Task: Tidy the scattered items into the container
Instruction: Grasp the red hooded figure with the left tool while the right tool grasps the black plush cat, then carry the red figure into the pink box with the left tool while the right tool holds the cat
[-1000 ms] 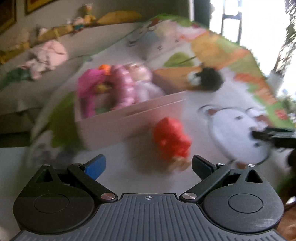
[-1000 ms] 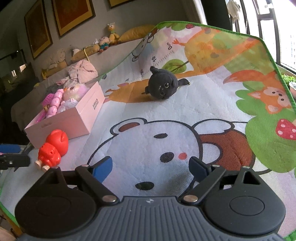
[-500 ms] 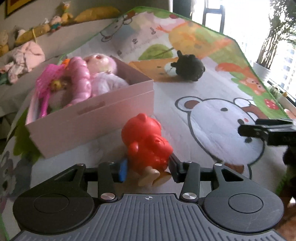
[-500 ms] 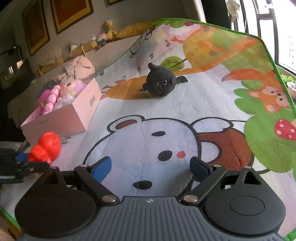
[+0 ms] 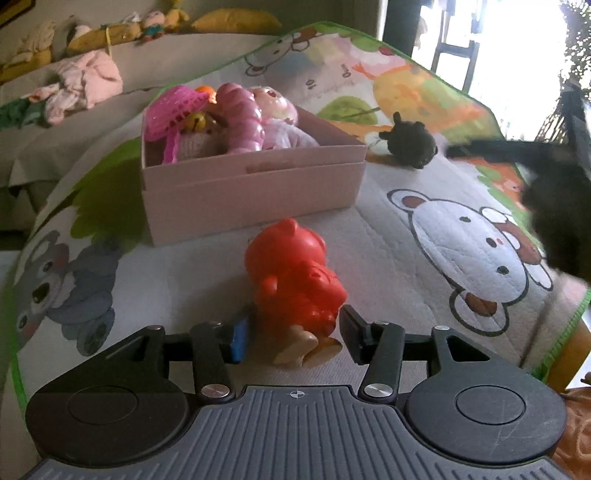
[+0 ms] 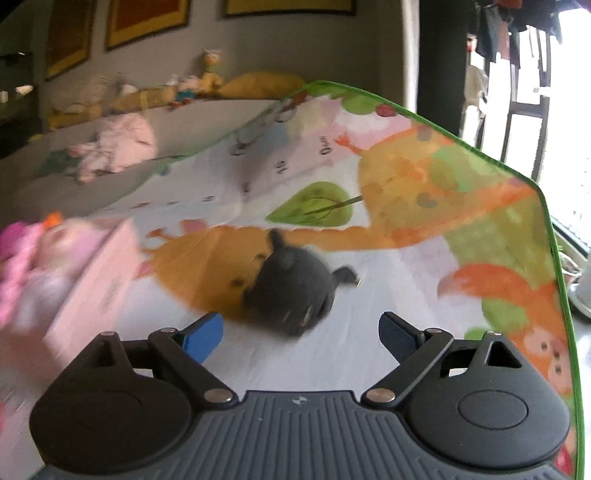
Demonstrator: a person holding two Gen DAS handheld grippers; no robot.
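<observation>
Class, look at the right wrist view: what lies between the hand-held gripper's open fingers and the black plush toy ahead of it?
Only bare printed play mat separates the right hand-held gripper from the black plush toy; nothing else lies there in the right wrist view.

A cartoon play mat [image 5: 461,240] printed with bears, a fox and a green leaf fills the middle of both views. Upper left, a pink bundle of cloth [image 5: 88,88] lies on a grey ledge [image 6: 66,177], with a yellow cushion [image 6: 258,83] and small figures along the top. Framed pictures [image 6: 147,18] hang on the wall above.
</observation>
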